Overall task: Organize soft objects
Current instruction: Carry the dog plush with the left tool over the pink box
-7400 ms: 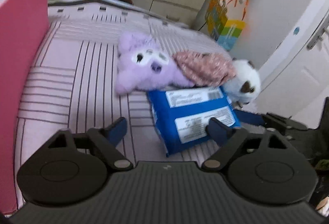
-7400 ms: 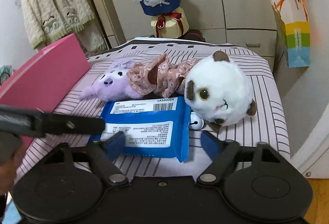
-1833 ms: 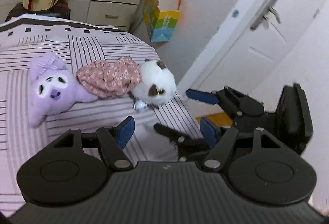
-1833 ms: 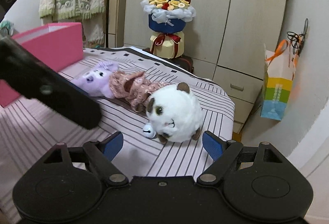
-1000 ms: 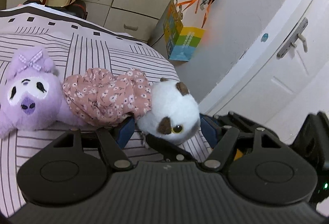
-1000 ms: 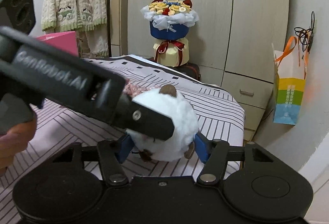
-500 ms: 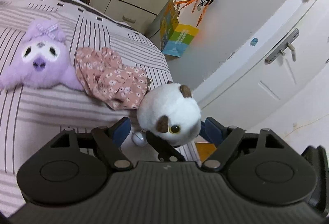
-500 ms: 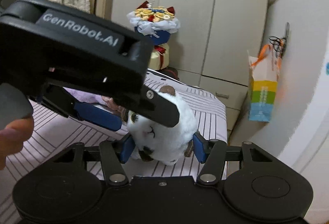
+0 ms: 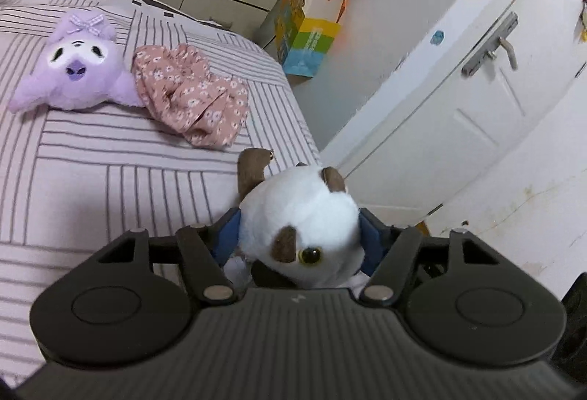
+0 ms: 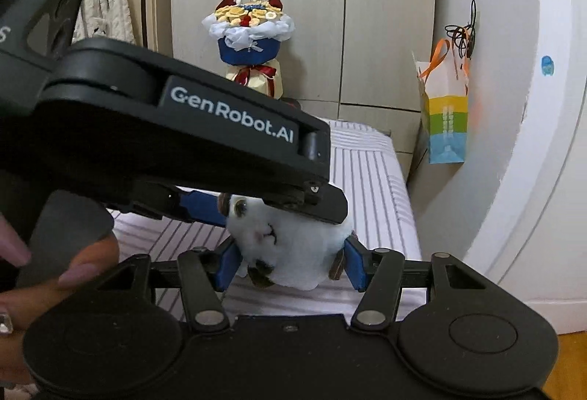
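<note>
Both grippers are on the white plush (image 9: 299, 227) now. Half a second ago my left gripper (image 9: 298, 240) was open around it while the right one already had it; now the left blue pads (image 9: 227, 238) press into both flanks, so it's clenched on the toy. The right gripper (image 10: 290, 266) is clamped on it too, pads squeezing the fur from each side, face upside-down in that view. The plush sits up off the bed (image 9: 110, 172), hanging over the bed's near right corner by the door side; I can't tell if any fur is touching the sheet. Seconds back it lay against the pink cloth (image 9: 190, 95); now it's well apart from it, and the cloth and purple plush (image 9: 75, 66) are by themselves toward the far edge, touching each other. The blue pack seen on the bed earlier is gone from both views, so I judge it's already sorted. My read: this is a hand-over, right to left. Next the right has to let go so the left can carry the toy off. Risk: round soft body, shallow pinch, may squirt out when one side releases. Two soft items left on the bed after this one.
</note>
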Tool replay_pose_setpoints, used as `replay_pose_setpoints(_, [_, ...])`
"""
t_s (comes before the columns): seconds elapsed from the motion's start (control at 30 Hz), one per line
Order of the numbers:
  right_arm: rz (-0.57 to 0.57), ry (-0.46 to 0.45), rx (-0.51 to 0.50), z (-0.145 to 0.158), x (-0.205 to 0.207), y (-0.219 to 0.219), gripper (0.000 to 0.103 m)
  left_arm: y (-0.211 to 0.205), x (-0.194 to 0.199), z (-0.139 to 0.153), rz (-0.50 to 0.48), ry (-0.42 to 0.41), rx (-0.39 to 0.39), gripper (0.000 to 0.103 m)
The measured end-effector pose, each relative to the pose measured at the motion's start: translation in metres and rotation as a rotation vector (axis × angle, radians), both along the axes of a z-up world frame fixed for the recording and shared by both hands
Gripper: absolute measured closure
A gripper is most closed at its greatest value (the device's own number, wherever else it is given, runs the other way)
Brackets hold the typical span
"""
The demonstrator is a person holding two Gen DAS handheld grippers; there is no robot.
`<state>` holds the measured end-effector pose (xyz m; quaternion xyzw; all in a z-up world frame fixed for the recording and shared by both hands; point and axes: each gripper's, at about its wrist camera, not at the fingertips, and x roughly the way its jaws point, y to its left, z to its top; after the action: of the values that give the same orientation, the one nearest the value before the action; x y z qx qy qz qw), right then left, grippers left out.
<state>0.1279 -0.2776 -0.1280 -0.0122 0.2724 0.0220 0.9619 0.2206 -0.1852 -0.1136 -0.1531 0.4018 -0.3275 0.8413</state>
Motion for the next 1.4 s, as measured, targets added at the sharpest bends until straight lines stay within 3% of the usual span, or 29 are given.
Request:
replay_pose_setpoints(0.23, [0.06, 0.039, 0.059, 0.005, -0.021, 0.011, 0.041, 0.011, -0.021, 0.018, -0.062, -0.002, 0.135, 0.04])
replay_pose_setpoints(0.43, [0.159, 0.075, 0.049, 0.022, -0.037, 0.029, 0.041, 0.026, -0.046, 0.042, -0.1, -0.029, 0.225, 0.041])
replay_pose_setpoints(0.77, [0.295, 0.079, -0.029, 0.073, -0.058, 0.066, 0.041, 0.079, -0.077, 0.086, -0.098, -0.08, 0.182, 0.04])
replay_pose_setpoints(0.9, [0.353, 0.081, -0.011, 0.09, -0.061, 0.081, 0.041, 0.105, -0.09, 0.101, -0.076, -0.111, 0.171, 0.04])
replay_pose_setpoints(1.23, [0.481, -0.023, -0.033, 0.126, -0.068, 0.143, 0.04, 0.179, -0.113, 0.139, 0.063, -0.21, 0.147, 0.04])
replay_pose_setpoints(1.4, [0.56, -0.071, 0.014, 0.138, -0.052, 0.171, 0.04, 0.219, -0.11, 0.15, 0.154, -0.259, 0.133, 0.04])
